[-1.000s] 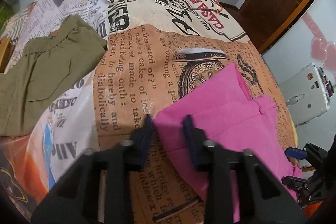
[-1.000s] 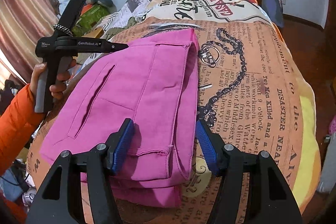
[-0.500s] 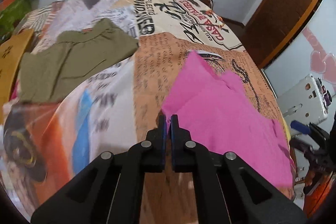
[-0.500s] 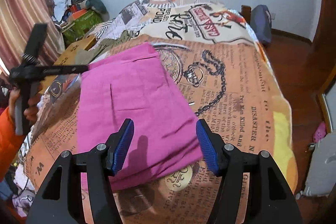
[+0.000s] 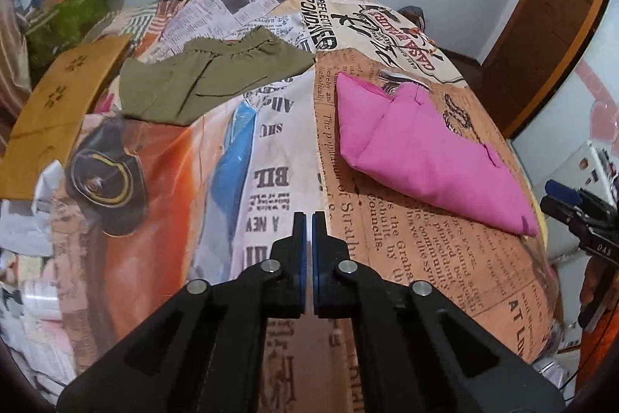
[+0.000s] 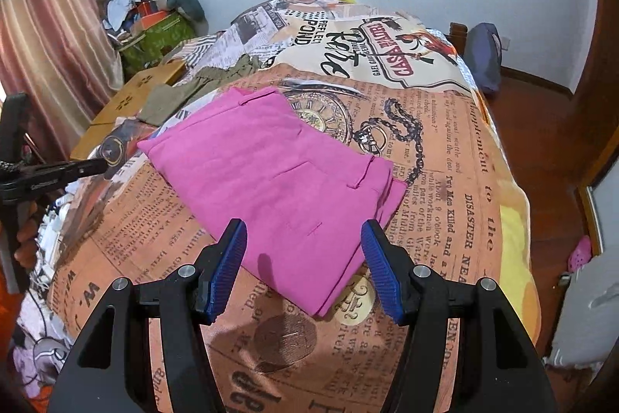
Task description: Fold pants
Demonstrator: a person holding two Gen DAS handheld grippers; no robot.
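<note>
Pants in bright pink lie folded into a compact bundle on the bed, resting on the orange newspaper-print part of the bedspread beside a printed pocket watch and chain. In the left wrist view the same pants sit to the right of the gripper's line, with a thick rounded fold at their near-left edge and the layers stacked on top of one another. No gripper touches them.

The right gripper hangs just above the near end of the pants, its blue pads spread wide with pink cloth showing between them but nothing clamped. The left gripper is over bare bedspread, apart from the pants, its two fingers pressed together with only a thin slit between them and nothing held. From the right wrist view, the left gripper's black body shows at the far left edge, held in a hand.

Farther up the bed lie olive shorts, flat, with a gathered waistband, well apart from the pink bundle. A wooden board sits at the bed's left edge. Beyond it is a pile of clutter against a curtain. A dark door stands to the right.
</note>
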